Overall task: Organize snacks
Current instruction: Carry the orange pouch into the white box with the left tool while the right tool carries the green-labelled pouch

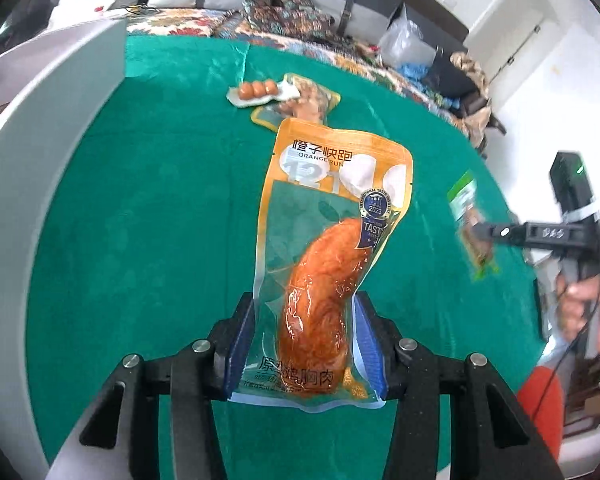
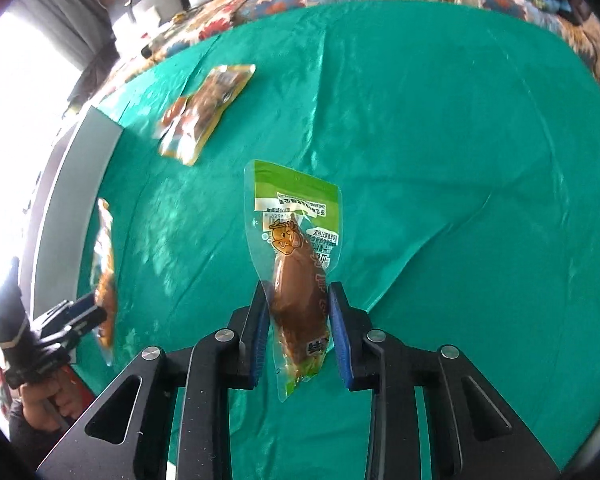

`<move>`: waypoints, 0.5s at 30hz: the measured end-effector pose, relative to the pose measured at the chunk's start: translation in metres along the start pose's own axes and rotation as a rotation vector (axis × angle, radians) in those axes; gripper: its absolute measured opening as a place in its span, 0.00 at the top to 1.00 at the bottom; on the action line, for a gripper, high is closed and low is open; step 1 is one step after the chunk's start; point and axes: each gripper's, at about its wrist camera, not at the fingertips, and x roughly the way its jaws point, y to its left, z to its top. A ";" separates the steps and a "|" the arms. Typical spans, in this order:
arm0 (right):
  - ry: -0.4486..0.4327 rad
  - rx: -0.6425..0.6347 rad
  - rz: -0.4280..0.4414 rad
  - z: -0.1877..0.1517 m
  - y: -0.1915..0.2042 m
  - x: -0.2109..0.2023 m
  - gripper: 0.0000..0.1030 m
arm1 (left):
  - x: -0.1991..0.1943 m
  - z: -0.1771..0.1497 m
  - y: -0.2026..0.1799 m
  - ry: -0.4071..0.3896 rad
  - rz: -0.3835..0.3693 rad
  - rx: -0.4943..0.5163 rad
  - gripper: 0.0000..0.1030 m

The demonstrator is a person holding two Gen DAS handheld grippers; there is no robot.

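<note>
My left gripper [image 1: 304, 320] is shut on an orange chicken-breast pack [image 1: 328, 248] and holds it above the green cloth; the pack also shows edge-on in the right wrist view [image 2: 105, 272]. My right gripper [image 2: 298, 300] is shut on a green-topped pack of brown meat [image 2: 296, 272], lifted off the cloth; it also shows in the left wrist view [image 1: 470, 216]. On the cloth at the far side lie a clear pack of small sausages [image 1: 256, 90] and a yellow snack pack [image 1: 308, 102], also seen in the right wrist view [image 2: 206, 108].
The green cloth [image 1: 160, 200] covers the table. A white bin wall [image 1: 40, 128] stands along the left edge, also in the right wrist view [image 2: 60, 184]. A patterned sofa with bags and clothes [image 1: 300, 20] lies beyond the table.
</note>
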 end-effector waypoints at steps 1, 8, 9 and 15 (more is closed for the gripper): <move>-0.001 0.014 0.022 0.000 0.003 0.000 0.71 | -0.007 0.000 0.001 -0.011 -0.003 -0.003 0.54; -0.031 0.073 0.259 -0.004 0.060 -0.007 0.71 | -0.087 0.011 0.027 -0.149 -0.031 -0.059 0.54; -0.036 0.070 0.304 -0.002 0.076 -0.010 0.71 | -0.104 0.014 0.036 -0.174 -0.021 -0.067 0.54; -0.032 -0.062 0.579 0.007 0.229 -0.020 0.71 | -0.193 0.018 0.115 -0.273 0.156 -0.133 0.54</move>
